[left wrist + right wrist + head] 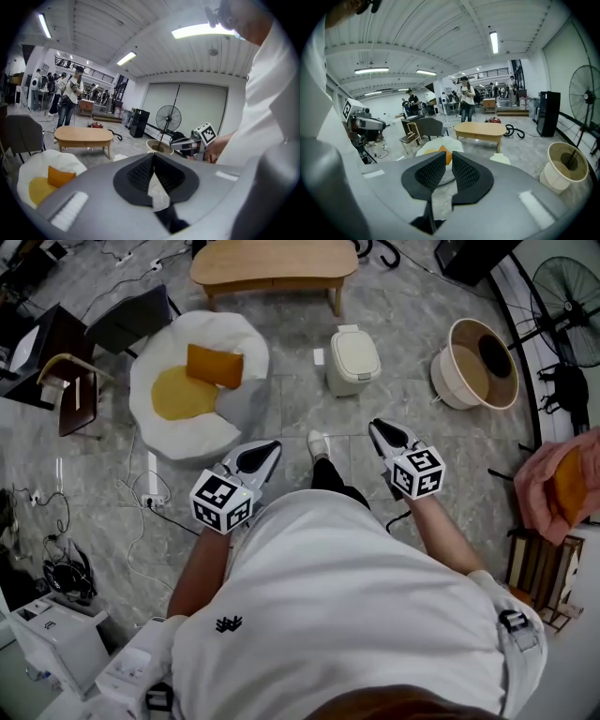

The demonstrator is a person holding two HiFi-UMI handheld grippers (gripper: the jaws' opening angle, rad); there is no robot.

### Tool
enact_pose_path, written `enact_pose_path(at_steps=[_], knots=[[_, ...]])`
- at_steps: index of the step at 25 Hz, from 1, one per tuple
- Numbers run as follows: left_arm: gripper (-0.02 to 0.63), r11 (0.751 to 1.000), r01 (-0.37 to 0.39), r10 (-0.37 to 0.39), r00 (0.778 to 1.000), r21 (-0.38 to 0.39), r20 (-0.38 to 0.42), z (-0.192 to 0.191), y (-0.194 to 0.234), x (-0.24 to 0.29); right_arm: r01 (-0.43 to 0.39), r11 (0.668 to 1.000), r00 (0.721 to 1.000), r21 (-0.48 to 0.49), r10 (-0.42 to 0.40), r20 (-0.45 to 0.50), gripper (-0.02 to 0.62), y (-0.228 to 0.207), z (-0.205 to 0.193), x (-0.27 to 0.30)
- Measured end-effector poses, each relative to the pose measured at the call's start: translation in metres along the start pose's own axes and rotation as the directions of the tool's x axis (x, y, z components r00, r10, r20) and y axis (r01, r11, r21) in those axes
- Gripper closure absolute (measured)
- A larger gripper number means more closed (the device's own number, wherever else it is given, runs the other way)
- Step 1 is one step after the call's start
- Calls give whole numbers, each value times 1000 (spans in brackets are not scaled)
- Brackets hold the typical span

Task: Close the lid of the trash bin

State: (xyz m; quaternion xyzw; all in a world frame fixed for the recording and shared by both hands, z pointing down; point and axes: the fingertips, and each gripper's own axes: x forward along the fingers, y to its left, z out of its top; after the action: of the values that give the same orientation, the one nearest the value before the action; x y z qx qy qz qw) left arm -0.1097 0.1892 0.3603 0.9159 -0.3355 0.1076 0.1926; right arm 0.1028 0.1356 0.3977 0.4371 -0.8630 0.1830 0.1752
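The cream trash bin (352,359) stands on the grey floor ahead of me with its lid lying flat down on it. In the right gripper view its pale top (500,159) peeks over the gripper body. Both grippers hang in the air near my body, well short of the bin. My left gripper (273,445) points toward the beanbag; its jaws (153,157) meet in a line with nothing between them. My right gripper (375,425) points toward the bin, its jaws (448,157) a narrow gap apart and empty.
A white beanbag (197,381) with an orange cushion lies left of the bin. Behind it stands a low wooden table (274,263). A round basket (478,362) and a floor fan (567,306) are at the right. Chairs (75,390) and cables sit at the left. People stand far off.
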Motion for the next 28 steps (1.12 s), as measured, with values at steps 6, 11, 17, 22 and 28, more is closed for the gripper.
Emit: enact_pose_path(at_steps=[6, 11, 17, 22, 28], knots=[[549, 1000, -10, 10, 1000, -1, 11, -4, -2, -10, -2, 1000, 1000, -9, 2, 7, 560, 10, -1, -5], [549, 1000, -22, 23, 1000, -5, 15, -7, -3, -17, -12, 1000, 1000, -19, 13, 17, 560, 17, 2, -7], [549, 999, -33, 33, 999, -7, 18, -9, 1, -22, -24, 999, 999, -30, 25, 29, 565, 22, 8, -7], [549, 999, -33, 33, 999, -1, 22, -10, -5, -23, -30, 999, 999, -38, 31, 26, 571, 27, 6, -13], [549, 1000, -28, 28, 999, 0, 20, -10, -12, -23, -40, 998, 999, -43, 41, 23, 575, 30, 4, -16]])
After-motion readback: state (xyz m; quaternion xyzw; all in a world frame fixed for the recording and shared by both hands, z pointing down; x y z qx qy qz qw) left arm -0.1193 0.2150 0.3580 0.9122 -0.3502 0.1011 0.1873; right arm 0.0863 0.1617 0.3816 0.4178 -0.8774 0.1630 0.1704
